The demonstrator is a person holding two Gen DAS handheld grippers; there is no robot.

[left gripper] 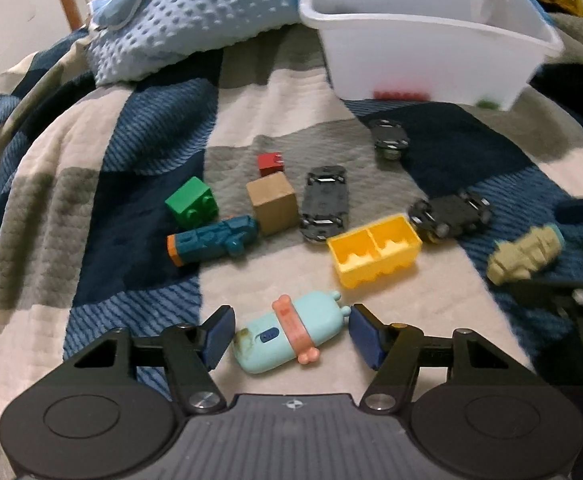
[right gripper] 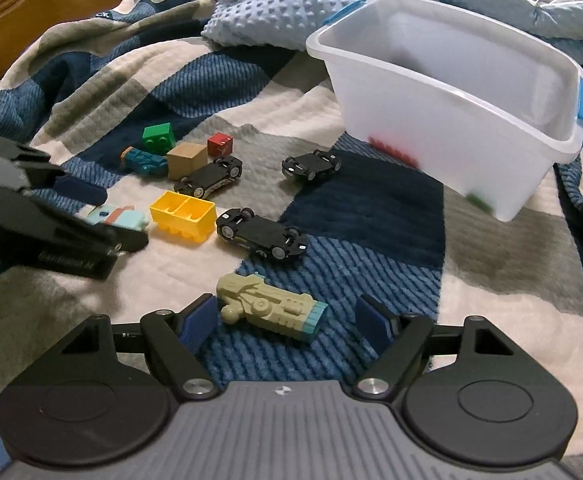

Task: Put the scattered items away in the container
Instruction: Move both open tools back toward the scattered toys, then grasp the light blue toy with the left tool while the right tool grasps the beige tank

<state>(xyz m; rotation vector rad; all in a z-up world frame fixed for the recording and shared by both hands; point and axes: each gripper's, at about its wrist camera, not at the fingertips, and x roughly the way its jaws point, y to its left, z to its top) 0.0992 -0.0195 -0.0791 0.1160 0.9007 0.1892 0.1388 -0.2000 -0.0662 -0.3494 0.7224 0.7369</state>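
Note:
My left gripper (left gripper: 289,334) is open, its pads on either side of a light blue toy with a pink band (left gripper: 289,334) lying on the blanket; whether they touch it I cannot tell. My right gripper (right gripper: 287,320) is open around a khaki toy blaster with a teal end (right gripper: 273,308). The white plastic bin (left gripper: 431,36) stands at the back right, with red and green pieces showing through its wall; it also shows in the right wrist view (right gripper: 451,92). Scattered between are a yellow brick (left gripper: 375,250), a green brick (left gripper: 190,202), a small red brick (left gripper: 270,164), a wooden block (left gripper: 273,202), a teal blaster (left gripper: 211,240) and three black toy cars (left gripper: 325,204).
Everything lies on a blue, grey and white checked blanket (left gripper: 131,160). A dotted light blue pillow (left gripper: 195,12) lies at the back beside the bin. A wooden headboard (right gripper: 51,0) shows at the far left in the right wrist view.

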